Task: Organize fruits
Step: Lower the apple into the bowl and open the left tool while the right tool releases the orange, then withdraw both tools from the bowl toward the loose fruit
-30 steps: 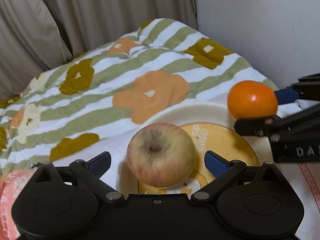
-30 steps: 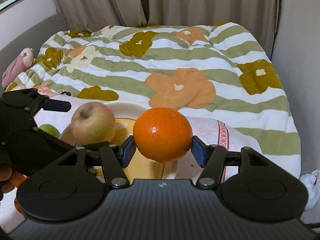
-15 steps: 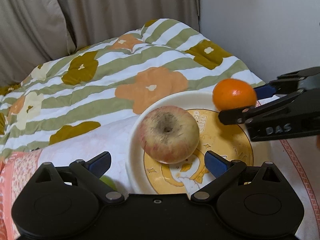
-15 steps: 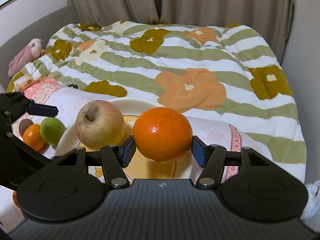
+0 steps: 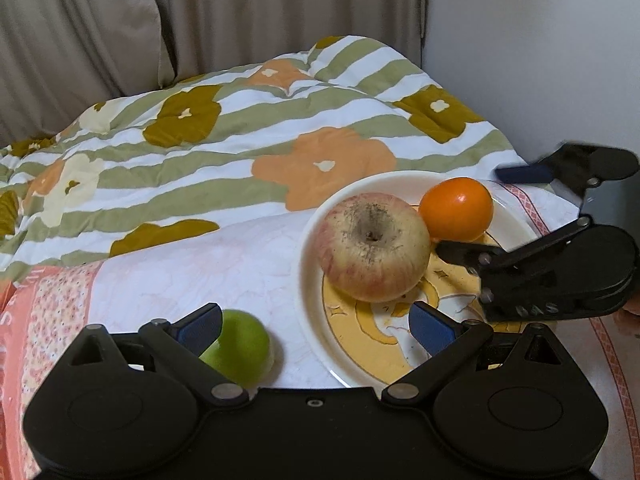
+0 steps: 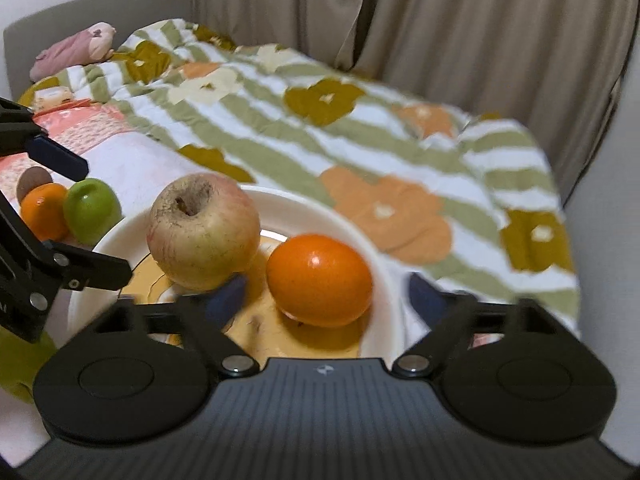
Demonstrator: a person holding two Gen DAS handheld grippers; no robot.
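A white plate with a yellow centre [image 5: 312,312] [image 6: 384,240] lies on the bed. On it sit a large red-yellow apple [image 5: 374,246] [image 6: 202,230] and an orange [image 5: 456,208] [image 6: 320,280], close together. My left gripper [image 5: 316,320] is open and empty, back from the apple. My right gripper [image 6: 324,296] is open with the orange lying loose between its fingers; it also shows at the right of the left wrist view [image 5: 492,212]. A green fruit [image 5: 238,348] [image 6: 92,210] lies off the plate at the left.
A second orange [image 6: 42,212] and a brown fruit [image 6: 34,180] lie left of the green one. The striped floral quilt [image 5: 240,160] covers the bed beyond. Curtains [image 6: 480,20] hang behind, a wall [image 5: 540,40] stands at right. A pink plush toy [image 6: 76,48] lies far left.
My right gripper lowered the orange onto the plate next to the apple and opened, letting it go. My left gripper pulled back from the apple, bringing the green fruit into view.
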